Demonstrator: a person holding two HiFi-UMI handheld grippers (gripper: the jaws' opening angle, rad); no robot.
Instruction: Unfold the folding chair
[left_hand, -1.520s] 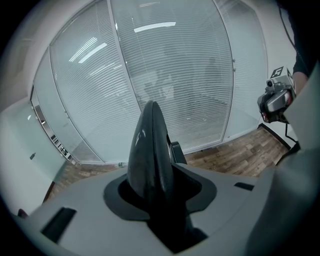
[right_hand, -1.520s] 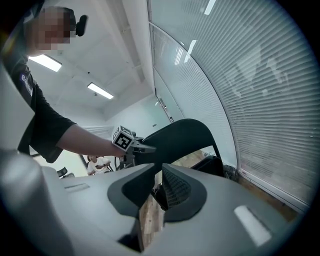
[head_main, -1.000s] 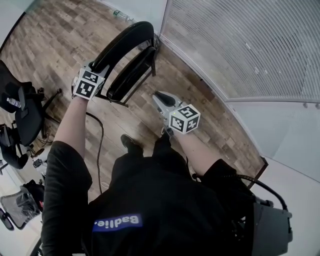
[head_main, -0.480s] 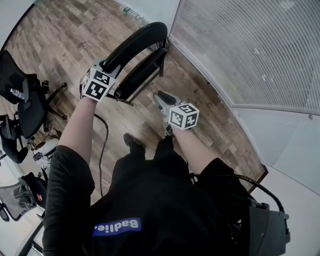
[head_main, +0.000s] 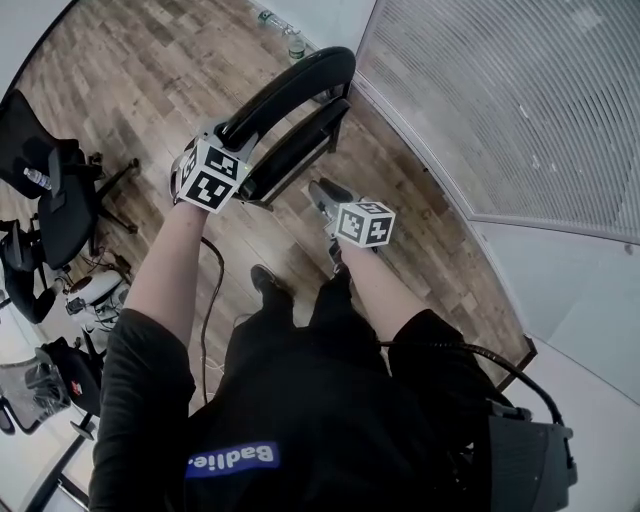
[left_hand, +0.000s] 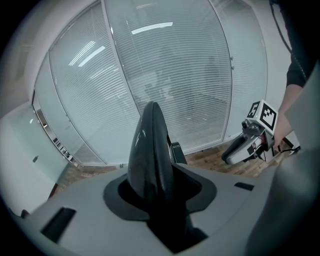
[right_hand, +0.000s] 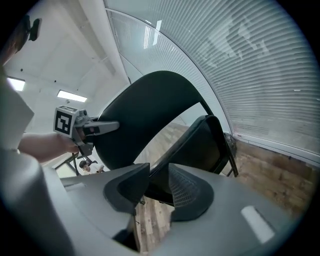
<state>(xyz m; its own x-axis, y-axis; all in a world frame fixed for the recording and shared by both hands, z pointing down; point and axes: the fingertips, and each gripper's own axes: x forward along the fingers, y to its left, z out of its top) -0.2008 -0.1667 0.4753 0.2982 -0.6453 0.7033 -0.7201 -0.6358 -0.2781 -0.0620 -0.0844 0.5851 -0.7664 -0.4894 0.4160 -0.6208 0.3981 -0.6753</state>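
Observation:
The black folding chair (head_main: 290, 90) stands folded on the wood floor by the glass wall, its seat (head_main: 298, 148) flat against the curved backrest. My left gripper (head_main: 232, 135) is shut on the backrest's top edge (left_hand: 150, 145), which fills the gap between its jaws. My right gripper (head_main: 322, 192) hangs lower, close to the seat's near side. Its jaws are opening, and the seat's edge (right_hand: 200, 145) runs down to just ahead of the gap (right_hand: 157, 187); the pads do not press on it. Each gripper shows in the other's view: the left gripper (right_hand: 82, 127) and the right gripper (left_hand: 245, 145).
Black office chairs (head_main: 50, 200) crowd the left side. Two bottles (head_main: 290, 42) stand at the wall behind the chair. A glass wall with blinds (head_main: 500, 100) runs along the right. A cable (head_main: 205, 300) trails on the floor by the person's shoe (head_main: 265, 285).
My right gripper has sunk toward the seat and rolled a little, and its jaws have spread wider. The left gripper keeps its hold on the backrest.

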